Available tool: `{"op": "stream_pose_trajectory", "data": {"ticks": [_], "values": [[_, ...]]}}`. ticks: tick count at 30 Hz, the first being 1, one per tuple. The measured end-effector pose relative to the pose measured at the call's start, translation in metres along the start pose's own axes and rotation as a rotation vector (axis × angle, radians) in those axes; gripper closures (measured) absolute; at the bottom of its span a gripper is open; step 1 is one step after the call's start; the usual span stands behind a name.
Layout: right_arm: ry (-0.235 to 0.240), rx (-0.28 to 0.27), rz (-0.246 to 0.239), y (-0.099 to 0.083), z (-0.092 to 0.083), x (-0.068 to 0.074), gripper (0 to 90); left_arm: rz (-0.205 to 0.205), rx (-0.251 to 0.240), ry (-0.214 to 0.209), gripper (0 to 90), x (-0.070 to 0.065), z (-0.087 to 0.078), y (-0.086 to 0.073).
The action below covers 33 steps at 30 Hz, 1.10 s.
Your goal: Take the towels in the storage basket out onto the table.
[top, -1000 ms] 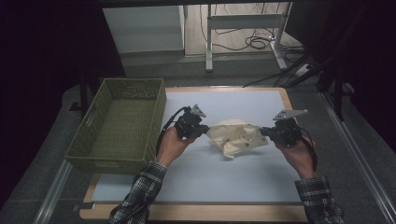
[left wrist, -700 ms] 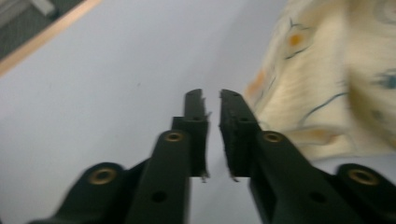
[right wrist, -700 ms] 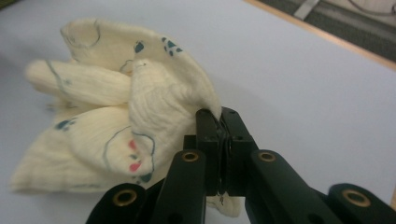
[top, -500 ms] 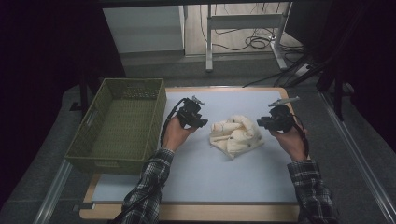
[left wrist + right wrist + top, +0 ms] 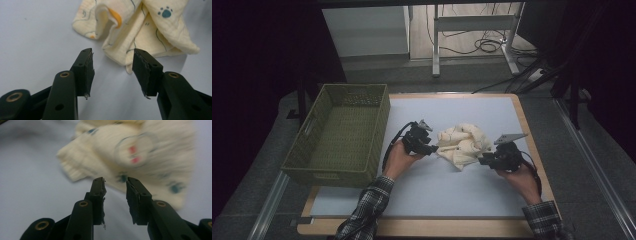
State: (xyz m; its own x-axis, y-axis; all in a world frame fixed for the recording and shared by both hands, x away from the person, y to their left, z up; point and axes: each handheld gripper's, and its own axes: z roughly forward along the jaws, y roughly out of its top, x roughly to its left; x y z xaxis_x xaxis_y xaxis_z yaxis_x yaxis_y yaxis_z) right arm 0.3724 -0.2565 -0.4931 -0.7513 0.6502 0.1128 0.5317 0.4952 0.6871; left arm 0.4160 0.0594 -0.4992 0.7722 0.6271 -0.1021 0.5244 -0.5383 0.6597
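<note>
A cream cloth (image 5: 462, 142) with paw prints lies crumpled in the middle of the pale blue mat (image 5: 437, 190). My left gripper (image 5: 431, 148) is at its left edge and my right gripper (image 5: 482, 160) at its lower right edge. In the left gripper view the cloth (image 5: 150, 30) lies just past the left gripper (image 5: 113, 53), which is open over bare mat. In the right gripper view the blurred cloth (image 5: 140, 152) sits just beyond the right gripper (image 5: 114, 181), open with nothing in its gap. Both grippers' jaws have just been opening.
A green woven basket (image 5: 382, 125) stands at the mat's left with nothing in it. The mat rests on a wooden board (image 5: 527, 145). Metal rails run along both sides, and table legs and cables lie on the floor beyond.
Both grippers had the cloth stretched between them; they let go and it dropped into a heap. Both hands have come down and toward the near edge.
</note>
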Motion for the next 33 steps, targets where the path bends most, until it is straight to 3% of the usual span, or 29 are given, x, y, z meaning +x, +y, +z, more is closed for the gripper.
{"op": "stream_pose_trajectory", "data": {"ticks": [3, 6, 10, 14, 15, 16, 17, 18, 19, 20, 25, 27, 30, 31, 33], "values": [[0.05, 0.013, -0.022, -0.006, 0.011, 0.018, 67.2, -0.005, 0.004, -0.009, 49.6, -0.001, 0.011, -0.004], [0.08, 0.013, -0.038, -0.006, 0.018, 0.027, 66.4, -0.006, 0.0, -0.026, 49.5, -0.001, 0.017, -0.004], [0.096, 0.025, -0.052, 0.0, 0.033, 0.039, 60.9, -0.017, -0.001, -0.029, 49.6, -0.003, 0.025, -0.002], [0.048, 0.055, -0.062, 0.007, 0.049, 0.046, 60.3, -0.023, 0.011, -0.026, 56.7, -0.004, 0.034, -0.001], [-0.021, 0.058, -0.086, 0.009, 0.053, 0.051, 73.1, -0.026, 0.003, -0.027, 65.1, -0.004, 0.035, -0.001], [-0.044, 0.061, -0.098, 0.01, 0.054, 0.052, 78.1, -0.033, -0.002, -0.039, 69.1, -0.004, 0.035, -0.001], [-0.044, 0.061, -0.098, 0.01, 0.054, 0.052, 78.1, -0.037, -0.001, -0.054, 69.1, -0.004, 0.036, -0.001], [-0.071, 0.063, -0.108, 0.011, 0.055, 0.054, 84.5, -0.036, -0.002, -0.067, 76.0, -0.005, 0.036, -0.001], [-0.08, 0.061, -0.109, 0.012, 0.055, 0.053, 87.3, -0.026, -0.002, -0.063, 83.7, -0.006, 0.035, -0.001], [-0.08, 0.061, -0.109, 0.012, 0.055, 0.053, 87.3, -0.015, 0.0, -0.052, 83.7, -0.008, 0.034, 0.0], [-0.087, 0.027, -0.089, 0.013, 0.039, 0.049, 88.0, -0.009, -0.041, -0.039, 84.4, -0.008, 0.018, 0.004], [-0.102, 0.005, -0.071, 0.012, 0.02, 0.042, 88.0, -0.015, -0.055, -0.03, 84.5, -0.006, 0.01, 0.005], [-0.119, -0.006, -0.058, 0.011, 0.006, 0.036, 88.1, -0.022, -0.073, -0.012, 84.5, -0.004, -0.004, 0.006], [-0.134, -0.017, -0.035, 0.009, -0.009, 0.027, 88.0, -0.022, -0.077, -0.007, 84.6, -0.004, -0.008, 0.005], [-0.14, -0.019, -0.026, 0.008, -0.014, 0.024, 88.0, -0.021, -0.076, 0.007, 84.6, -0.004, -0.015, 0.004]]}}
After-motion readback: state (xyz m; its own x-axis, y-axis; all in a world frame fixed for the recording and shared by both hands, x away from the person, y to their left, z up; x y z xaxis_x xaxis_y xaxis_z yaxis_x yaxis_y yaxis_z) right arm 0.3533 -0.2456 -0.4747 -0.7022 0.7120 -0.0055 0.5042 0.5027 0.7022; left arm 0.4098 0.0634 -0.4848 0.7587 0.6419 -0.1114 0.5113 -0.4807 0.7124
